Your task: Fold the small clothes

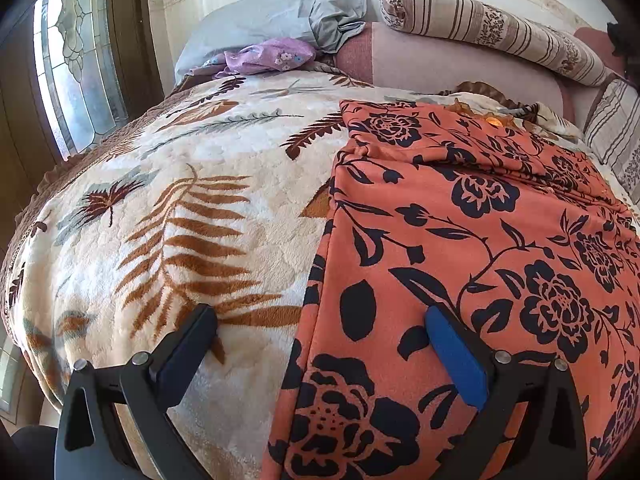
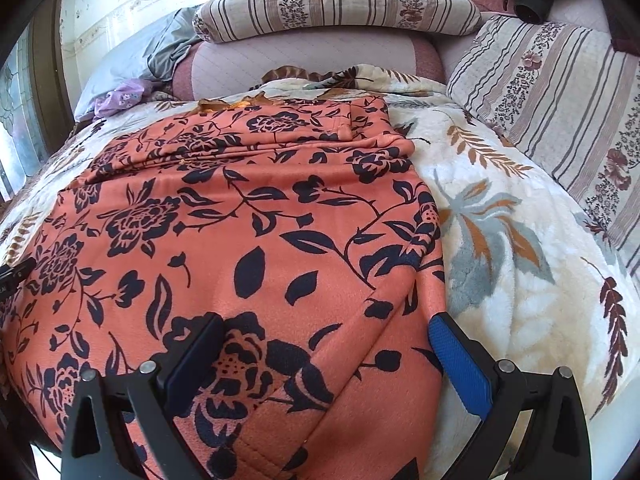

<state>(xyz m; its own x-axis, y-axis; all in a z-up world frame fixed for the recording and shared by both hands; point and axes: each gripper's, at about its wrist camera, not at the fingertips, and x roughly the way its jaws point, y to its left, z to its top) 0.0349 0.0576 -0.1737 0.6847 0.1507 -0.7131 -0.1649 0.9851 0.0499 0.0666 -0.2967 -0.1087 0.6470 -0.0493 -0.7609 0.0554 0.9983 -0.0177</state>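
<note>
An orange garment with a black flower print [image 1: 460, 248] [image 2: 248, 216] lies spread flat on the bed, its far part folded into pleats. My left gripper [image 1: 320, 320] stands open over the garment's left edge, one finger above the blanket and the blue-padded finger [image 1: 456, 360] above the cloth. My right gripper [image 2: 326, 328] is open too, straddling the garment's near right edge, with nothing between its fingers. The tip of the left gripper [image 2: 14, 270] shows at the left rim of the right wrist view.
A cream fleece blanket with leaf print [image 1: 180, 200] [image 2: 520, 280] covers the bed. Striped pillows [image 1: 500, 28] [image 2: 560, 120] and a pink headboard cushion [image 2: 312, 60] line the far side. A grey pillow [image 1: 272, 20] and purple cloth [image 1: 268, 58] sit far left, by a window [image 1: 76, 64].
</note>
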